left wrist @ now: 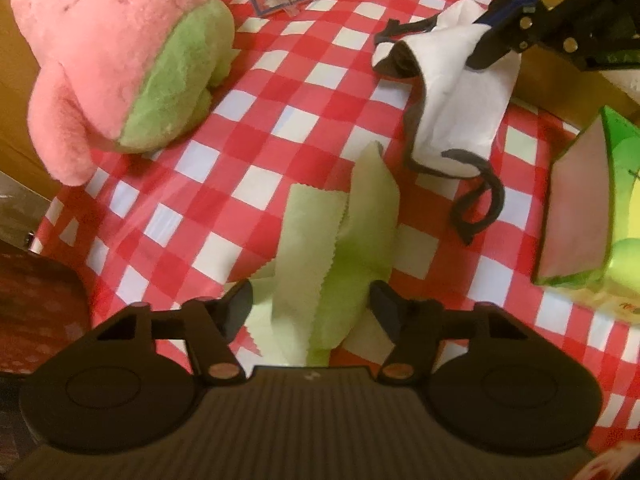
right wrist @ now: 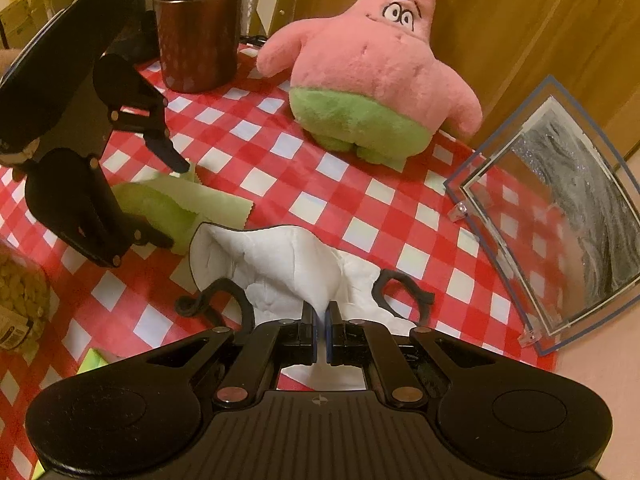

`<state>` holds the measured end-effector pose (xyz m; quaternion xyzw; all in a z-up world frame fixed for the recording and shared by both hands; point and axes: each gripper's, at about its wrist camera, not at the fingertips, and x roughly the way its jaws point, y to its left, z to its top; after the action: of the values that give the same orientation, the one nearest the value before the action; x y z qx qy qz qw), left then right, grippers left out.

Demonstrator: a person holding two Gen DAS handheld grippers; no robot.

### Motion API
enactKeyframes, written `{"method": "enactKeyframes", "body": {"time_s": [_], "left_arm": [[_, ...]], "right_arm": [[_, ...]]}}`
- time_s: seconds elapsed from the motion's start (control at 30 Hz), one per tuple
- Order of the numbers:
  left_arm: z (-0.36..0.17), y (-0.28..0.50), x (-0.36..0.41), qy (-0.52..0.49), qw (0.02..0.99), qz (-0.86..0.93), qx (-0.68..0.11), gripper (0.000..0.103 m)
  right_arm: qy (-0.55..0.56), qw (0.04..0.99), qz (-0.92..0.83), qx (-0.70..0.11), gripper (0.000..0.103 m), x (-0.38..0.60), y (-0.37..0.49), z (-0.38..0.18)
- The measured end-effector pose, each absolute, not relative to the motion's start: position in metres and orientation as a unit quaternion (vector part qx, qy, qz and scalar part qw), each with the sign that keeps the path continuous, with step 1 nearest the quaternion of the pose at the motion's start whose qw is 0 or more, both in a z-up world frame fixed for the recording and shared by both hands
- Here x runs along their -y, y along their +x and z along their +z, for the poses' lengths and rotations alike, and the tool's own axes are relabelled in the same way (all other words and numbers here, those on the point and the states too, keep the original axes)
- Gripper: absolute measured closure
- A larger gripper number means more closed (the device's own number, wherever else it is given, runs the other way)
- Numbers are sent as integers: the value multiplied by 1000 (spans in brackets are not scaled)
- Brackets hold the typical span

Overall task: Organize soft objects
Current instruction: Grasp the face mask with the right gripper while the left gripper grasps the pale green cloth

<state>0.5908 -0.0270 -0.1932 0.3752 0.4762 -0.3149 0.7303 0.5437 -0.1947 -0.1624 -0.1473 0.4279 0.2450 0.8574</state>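
Green cloth [left wrist: 340,240] between parted left claw [left wrist: 312,308]; right claw [right wrist: 322,320] clenched on white mask [right wrist: 280,264] (dark-edged).

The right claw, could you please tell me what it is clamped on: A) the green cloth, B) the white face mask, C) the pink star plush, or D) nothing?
B: the right claw is shut on a fold of the white face mask.

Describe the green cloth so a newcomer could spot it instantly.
Start at the big pink star plush on the checked tablecloth. In front of it, between the left tongs, lies the pale green cloth. Unlike the white mask beside it, it has zigzag edges.
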Motion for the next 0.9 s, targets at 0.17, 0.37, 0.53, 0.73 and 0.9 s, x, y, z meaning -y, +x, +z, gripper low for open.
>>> {"method": "enactKeyframes", "body": {"time_s": [0.17, 0.37, 0.53, 0.73, 0.9], "left_arm": [[-192, 593, 26, 352, 727, -318, -497, 64], [-188, 590, 22, 339, 732, -304, -506, 98], [-168, 590, 6, 316, 763, -278, -490, 100], [-137, 585, -21, 291, 790, -251, -478, 100], [-113, 575, -49, 274, 811, -217, -470, 100]], "right_arm": [[-136, 860, 245, -427, 99, 194, 545, -164], [-137, 861, 247, -424, 99, 189, 544, -163], [-129, 864, 240, -423, 100, 185, 544, -160], [-77, 876, 240, -410, 100, 184, 545, -143], [-36, 876, 260, -404, 100, 178, 538, -119]]}}
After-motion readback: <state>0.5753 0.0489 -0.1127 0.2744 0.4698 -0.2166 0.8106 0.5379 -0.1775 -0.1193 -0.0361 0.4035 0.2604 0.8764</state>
